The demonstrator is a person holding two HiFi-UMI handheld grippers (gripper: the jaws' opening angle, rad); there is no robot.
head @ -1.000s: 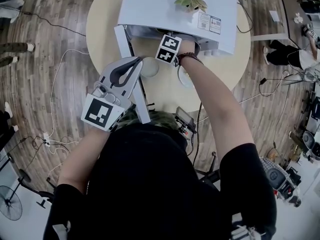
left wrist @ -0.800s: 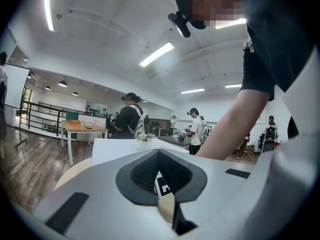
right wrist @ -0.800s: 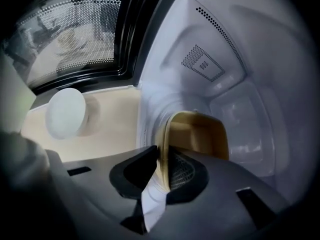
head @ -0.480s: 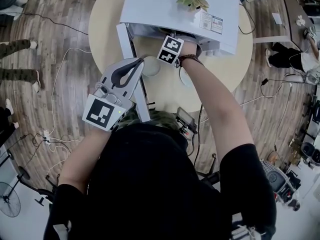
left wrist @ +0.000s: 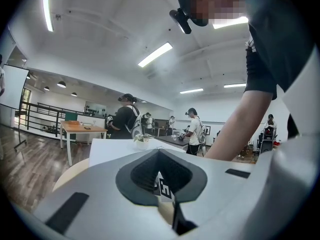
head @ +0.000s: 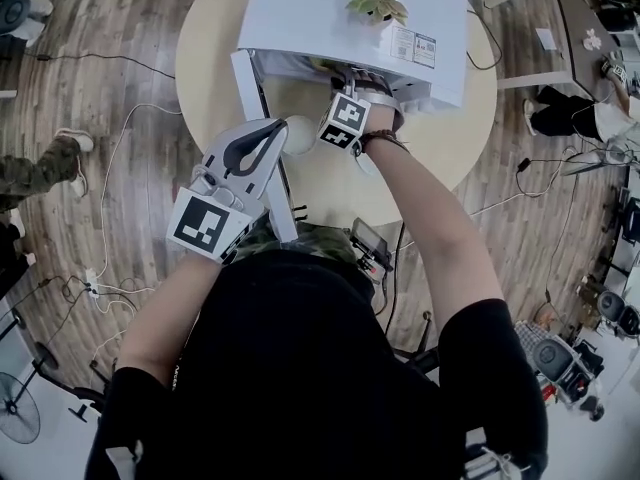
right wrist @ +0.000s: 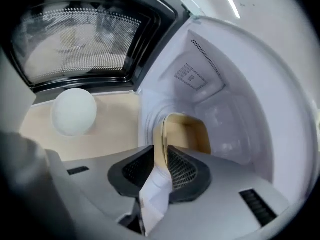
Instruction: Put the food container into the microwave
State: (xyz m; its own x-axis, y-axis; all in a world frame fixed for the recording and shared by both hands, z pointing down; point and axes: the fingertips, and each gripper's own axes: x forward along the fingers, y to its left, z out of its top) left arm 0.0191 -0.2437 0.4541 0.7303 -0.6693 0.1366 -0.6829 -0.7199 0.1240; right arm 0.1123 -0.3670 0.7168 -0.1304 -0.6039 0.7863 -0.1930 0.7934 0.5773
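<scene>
L tool (head: 278, 124) nearest me: I see its jaws together, nothing in them, just beside the open door (head: 247, 83). Farther in, R tool (right wrist: 161, 156) is clamped on the food container's (right wrist: 187, 134) near wall; container's inside the microwave (head: 340, 13) on the round surface (head: 440, 148).

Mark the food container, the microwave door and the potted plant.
food container (right wrist: 186, 136): right gripper view, inner wall.
microwave door (right wrist: 75, 44): right gripper view, mesh window.
potted plant (head: 378, 1): head view, leaves.

Bright ceiling strip lights (left wrist: 155, 54); heavy fisheye distortion, dark vignetted corners.
</scene>
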